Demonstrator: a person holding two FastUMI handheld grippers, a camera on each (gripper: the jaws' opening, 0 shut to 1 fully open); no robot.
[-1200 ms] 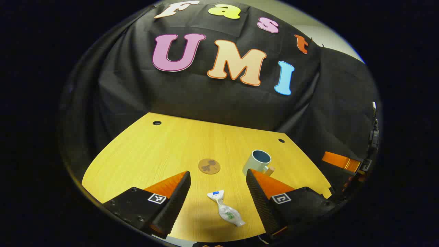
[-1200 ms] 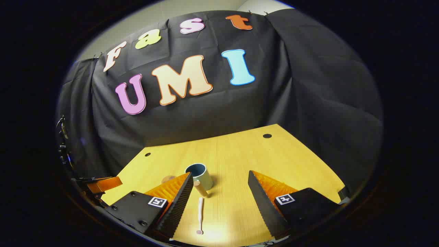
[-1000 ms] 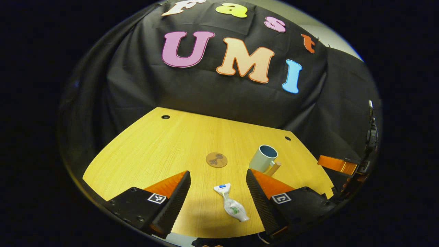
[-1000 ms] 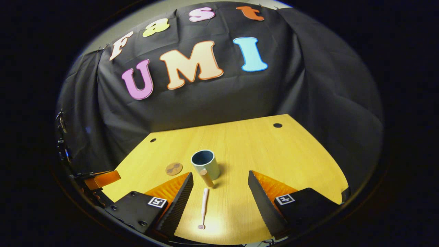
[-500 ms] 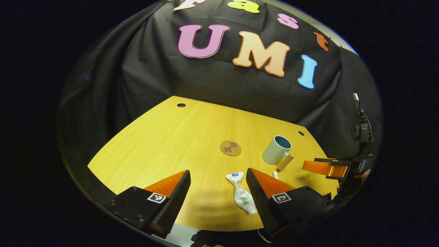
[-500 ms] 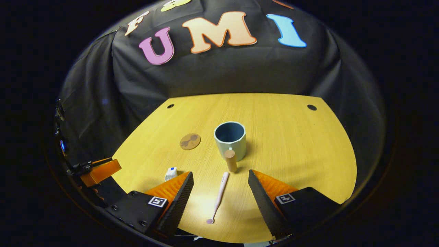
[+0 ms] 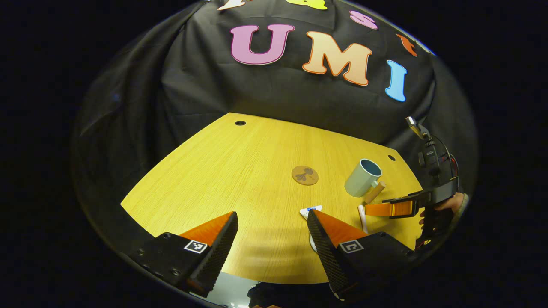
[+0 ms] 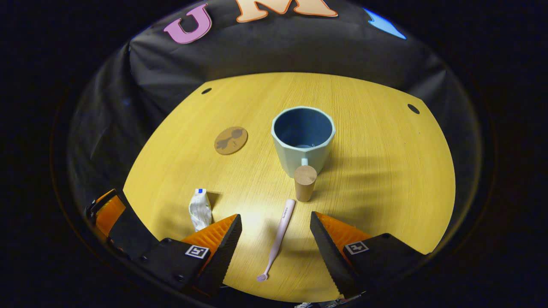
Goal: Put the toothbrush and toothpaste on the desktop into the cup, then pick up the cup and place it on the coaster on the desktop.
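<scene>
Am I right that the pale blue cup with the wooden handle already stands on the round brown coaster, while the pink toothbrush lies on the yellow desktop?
Not quite: the pale blue cup stands on the yellow desktop, apart from the round brown coaster, as the right gripper view shows. The pink toothbrush does lie on the desktop.

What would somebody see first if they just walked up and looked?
Probably the pale blue cup standing upright mid-table, its wooden handle pointing toward the right gripper. A pink toothbrush lies between that gripper's open fingers, and a round brown coaster sits left of the cup.

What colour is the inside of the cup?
The cup is dark blue inside and pale mint green outside; the right gripper view shows it best.
</scene>
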